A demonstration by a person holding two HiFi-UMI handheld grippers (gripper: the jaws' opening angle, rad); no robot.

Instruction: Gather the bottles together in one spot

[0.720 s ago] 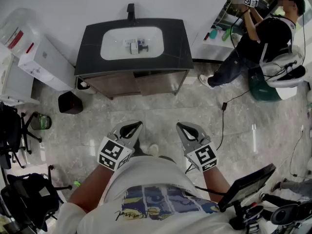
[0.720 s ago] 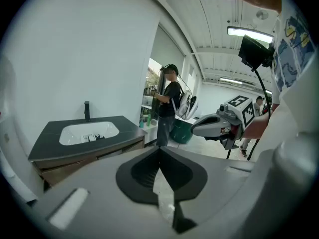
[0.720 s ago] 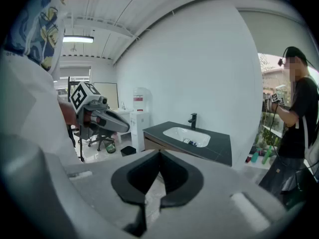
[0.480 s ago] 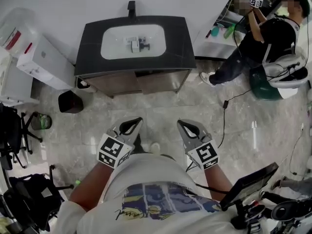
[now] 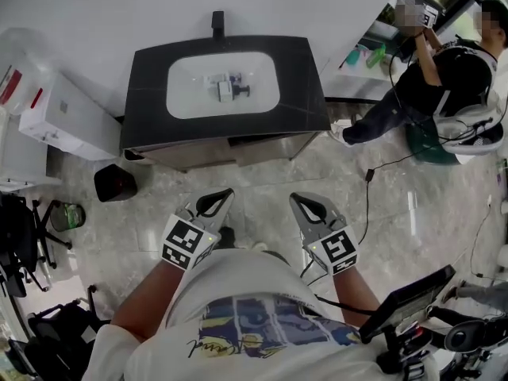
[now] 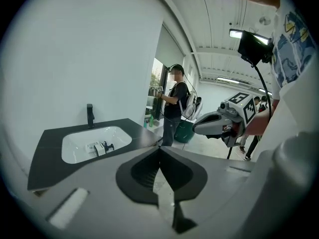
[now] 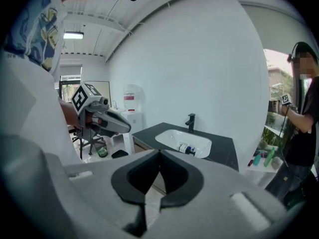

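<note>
While left gripper [image 5: 228, 192], right gripper [image 5: 293, 198] hang pressed together, bottles [image 5: 225, 86] lie in vanity basin [image 5: 262, 95] across floor [image 5: 262, 169].

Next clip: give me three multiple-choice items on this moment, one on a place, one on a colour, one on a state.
1. Where are the small bottles?
A on the floor
B in the white sink basin
C on a chair

2. What colour is the countertop?
A white
B wooden brown
C black

3. How do the left gripper and right gripper stand?
A both shut, empty
B both wide open
C each shut on a bottle

Key:
1. B, the bottles lie inside the basin.
2. C, the top is dark all round the basin.
3. A, each gripper view shows its jaws meeting with nothing between.
</note>
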